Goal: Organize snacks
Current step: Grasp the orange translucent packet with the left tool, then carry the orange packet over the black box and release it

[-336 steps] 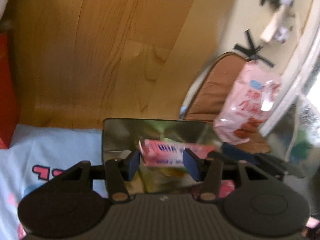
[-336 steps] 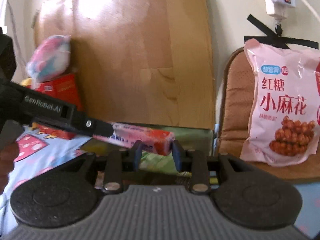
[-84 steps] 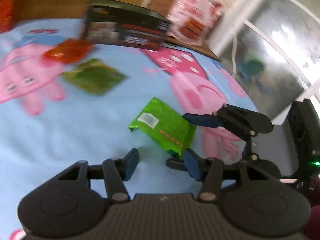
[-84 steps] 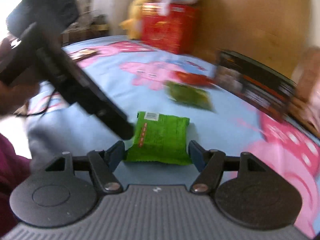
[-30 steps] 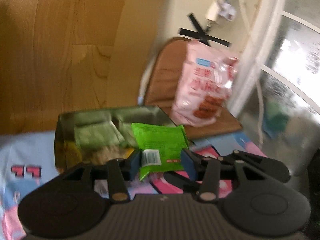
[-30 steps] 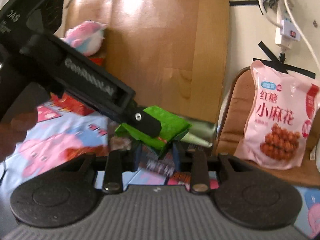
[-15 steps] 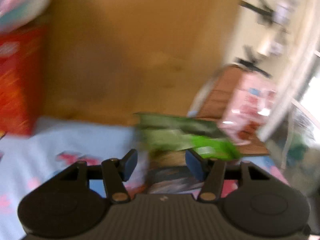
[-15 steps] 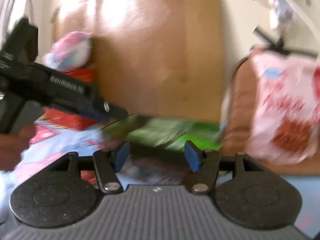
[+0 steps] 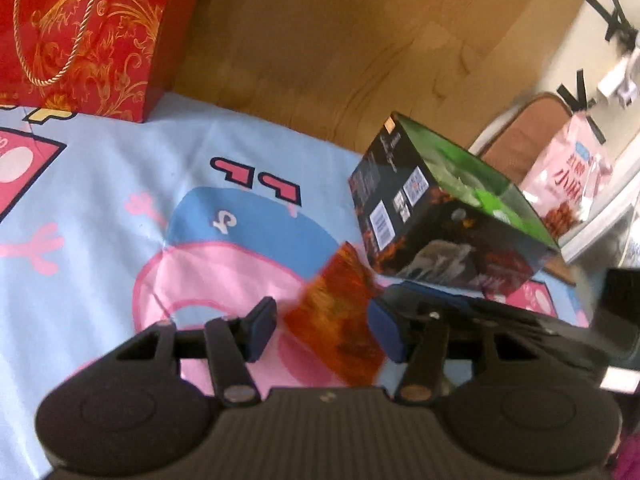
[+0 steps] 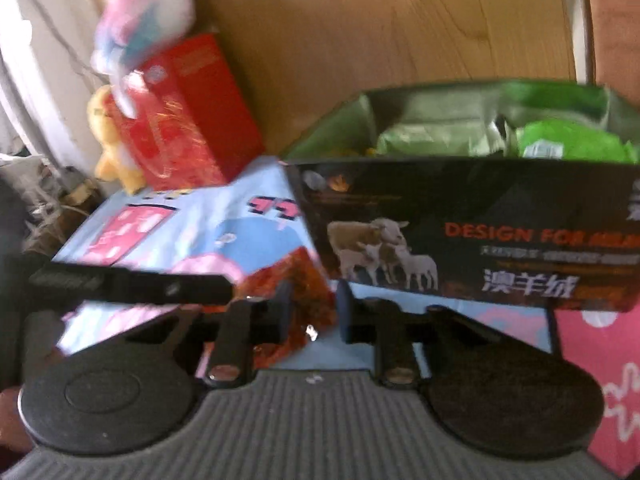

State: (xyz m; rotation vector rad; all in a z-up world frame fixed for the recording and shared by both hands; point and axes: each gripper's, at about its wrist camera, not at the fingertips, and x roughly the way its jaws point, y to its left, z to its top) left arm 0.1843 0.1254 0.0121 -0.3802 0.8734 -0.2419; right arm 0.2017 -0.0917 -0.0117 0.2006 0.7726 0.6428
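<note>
An orange-red snack packet (image 9: 340, 312) lies on the blue cartoon bedsheet in front of a black open box (image 9: 436, 240). The box (image 10: 480, 240) holds green snack packets (image 10: 572, 146). My left gripper (image 9: 324, 330) is open, its pads either side of the orange packet without touching. My right gripper (image 10: 310, 310) is open around the same packet (image 10: 288, 280) from the other side; whether its pads touch it is unclear. The right gripper's finger (image 9: 460, 308) shows in the left wrist view, and the left gripper's arm (image 10: 132, 282) in the right wrist view.
A red gift bag (image 9: 80, 36) stands at the back left against a wooden headboard (image 9: 340, 40). A pink snack bag (image 9: 568, 188) rests on a brown chair at the right. A yellow plush (image 10: 114, 140) sits beside the red bag (image 10: 188, 112).
The green packet held a second ago now lies in the box. Both grippers have let go, dropped down to the sheet and come around the orange-red packet.
</note>
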